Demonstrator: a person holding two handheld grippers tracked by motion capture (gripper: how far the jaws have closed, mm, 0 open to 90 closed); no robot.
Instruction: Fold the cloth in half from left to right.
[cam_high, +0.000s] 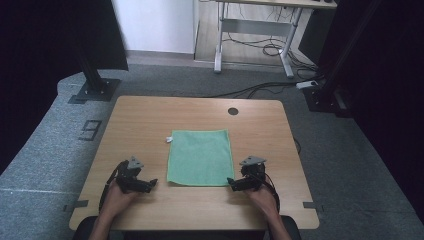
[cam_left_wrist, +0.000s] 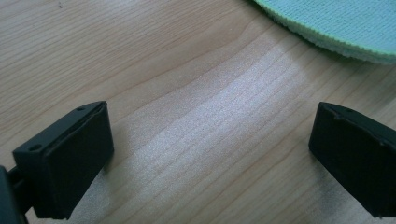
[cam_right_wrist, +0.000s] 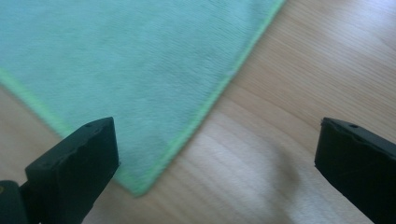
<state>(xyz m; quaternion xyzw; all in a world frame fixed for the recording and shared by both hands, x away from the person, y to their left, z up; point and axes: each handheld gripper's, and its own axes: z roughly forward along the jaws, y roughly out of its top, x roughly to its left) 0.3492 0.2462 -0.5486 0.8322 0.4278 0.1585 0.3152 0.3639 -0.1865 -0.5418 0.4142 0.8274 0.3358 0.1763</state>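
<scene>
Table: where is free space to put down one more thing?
The table is bare between the green cloth and its left, right and far edges. The near strip is crowded by the left gripper and right gripper.

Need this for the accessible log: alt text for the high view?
A green cloth lies flat in the middle of a wooden table. A person's hands hold the left gripper and right gripper near its two closest corners, both open and not touching it. Grey carpet and a desk frame lie beyond.
</scene>
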